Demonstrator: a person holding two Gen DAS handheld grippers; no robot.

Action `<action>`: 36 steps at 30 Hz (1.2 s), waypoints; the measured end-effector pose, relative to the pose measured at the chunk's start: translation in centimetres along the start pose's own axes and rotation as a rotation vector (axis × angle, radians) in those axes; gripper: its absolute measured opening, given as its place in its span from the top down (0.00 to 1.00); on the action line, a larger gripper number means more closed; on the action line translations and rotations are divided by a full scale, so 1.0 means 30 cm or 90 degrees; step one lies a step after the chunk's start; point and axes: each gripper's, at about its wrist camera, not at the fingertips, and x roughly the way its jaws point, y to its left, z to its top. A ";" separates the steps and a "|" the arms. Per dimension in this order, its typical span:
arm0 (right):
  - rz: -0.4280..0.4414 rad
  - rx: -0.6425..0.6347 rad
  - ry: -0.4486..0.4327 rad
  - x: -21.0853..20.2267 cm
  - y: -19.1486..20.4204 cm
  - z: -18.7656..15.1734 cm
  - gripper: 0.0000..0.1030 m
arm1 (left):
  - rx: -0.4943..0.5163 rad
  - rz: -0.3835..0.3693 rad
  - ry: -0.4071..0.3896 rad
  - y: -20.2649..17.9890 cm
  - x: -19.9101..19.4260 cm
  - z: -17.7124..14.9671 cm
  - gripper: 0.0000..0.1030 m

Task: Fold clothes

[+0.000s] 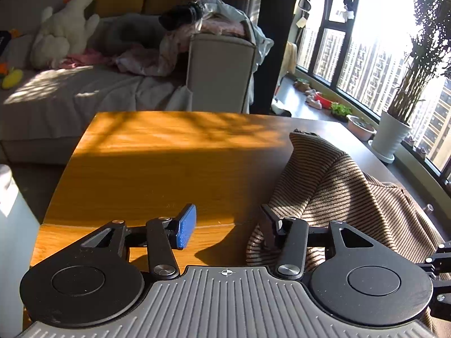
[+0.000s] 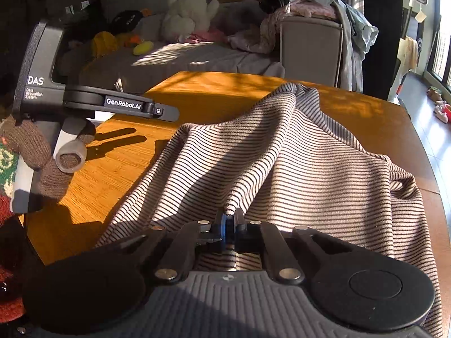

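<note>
Pinching a raised fold of the striped garment [image 2: 282,152], right gripper [image 2: 229,225] clamped tight, left gripper [image 1: 225,225] spread wide with nothing between, at cloth's edge, garment heaped along wooden bench's [image 1: 157,169] right side.

A shiny orange-brown wooden table [image 1: 146,169] sits by a grey sofa [image 1: 56,107]. A fluffy white toy bunny [image 1: 64,28] sits on it. A tall green plant in a white pot [image 1: 394,132] stands near the window.
</note>
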 end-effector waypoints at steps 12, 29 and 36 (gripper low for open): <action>0.039 -0.014 -0.084 0.338 0.032 0.670 0.95 | -0.064 -0.044 -0.050 0.123 -0.106 0.035 0.06; -0.158 -0.064 -0.052 0.091 -0.188 0.249 0.62 | 0.071 -0.100 -0.017 -0.122 0.123 0.046 0.06; -0.162 -0.091 -0.041 0.156 -0.173 0.143 0.59 | 0.124 0.032 0.009 -0.098 0.292 0.106 0.63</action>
